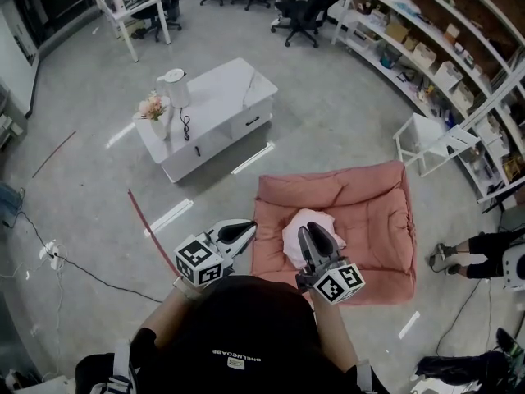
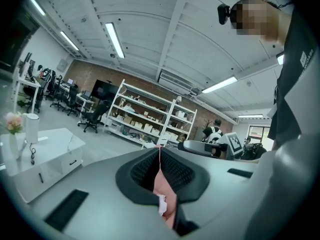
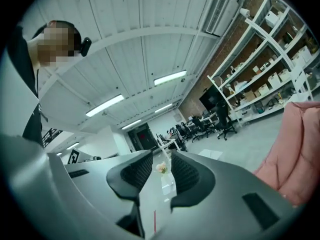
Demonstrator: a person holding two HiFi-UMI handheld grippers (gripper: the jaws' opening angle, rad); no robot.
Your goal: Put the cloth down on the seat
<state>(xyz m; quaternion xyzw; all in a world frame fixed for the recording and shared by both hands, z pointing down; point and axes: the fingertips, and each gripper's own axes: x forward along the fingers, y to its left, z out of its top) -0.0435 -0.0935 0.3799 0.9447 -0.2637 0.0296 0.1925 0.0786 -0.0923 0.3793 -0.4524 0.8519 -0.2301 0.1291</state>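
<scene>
Left gripper [image 2: 160,156] fingers clenched on cloth [image 2: 163,185], seemingly; right gripper [image 3: 161,166] fingers released. Lower flat onto seat [image 1: 369,220], then unclench.

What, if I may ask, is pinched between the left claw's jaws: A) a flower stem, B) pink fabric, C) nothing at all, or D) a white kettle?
B: in the left gripper view the left claw is shut, with pink fabric squeezed between its pads.

Cloth [image 1: 310,218] on the seat [image 1: 377,212], seat on the floor [image 1: 90,179], table [image 1: 238,97] behind it to the left, jug [image 1: 175,87] and flower vase [image 1: 156,113] on the table's left end, shelves [image 1: 443,48] along the right, office chairs [image 1: 303,11] farthest back
</scene>
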